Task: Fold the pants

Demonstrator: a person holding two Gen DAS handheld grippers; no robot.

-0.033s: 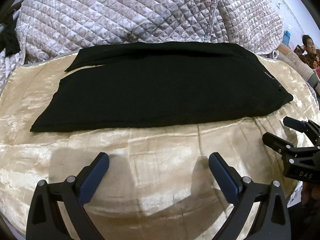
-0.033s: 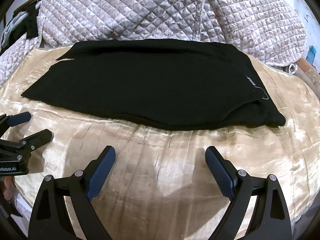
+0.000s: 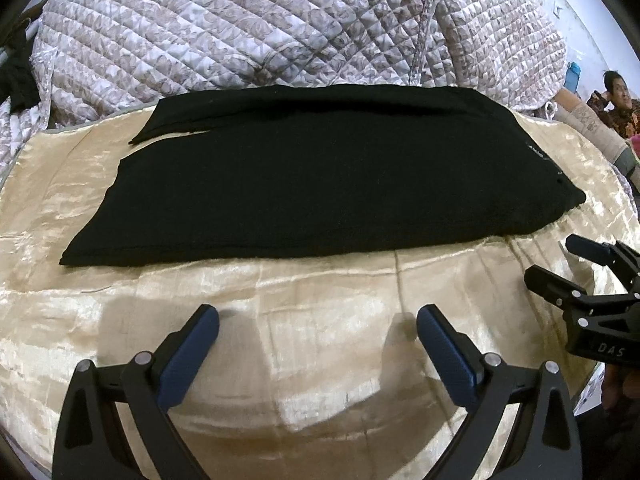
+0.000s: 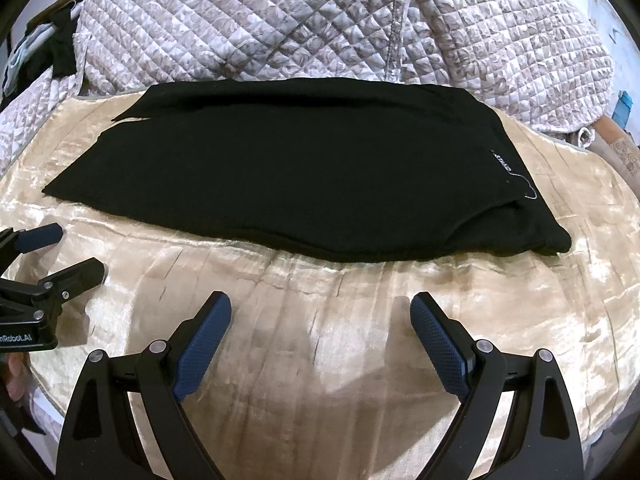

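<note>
Black pants lie flat on a shiny beige cloth, folded lengthwise with the legs to the left and the waist with its white label to the right; they also show in the right wrist view. My left gripper is open and empty, hovering over the cloth in front of the pants' near edge. My right gripper is open and empty, also in front of the near edge. Each gripper shows in the other's view: the right gripper at right, the left gripper at left.
A quilted floral blanket is piled up behind the pants. A dark garment hangs at the far left. A seated person is at the far right. The beige cloth's front edge drops off below the grippers.
</note>
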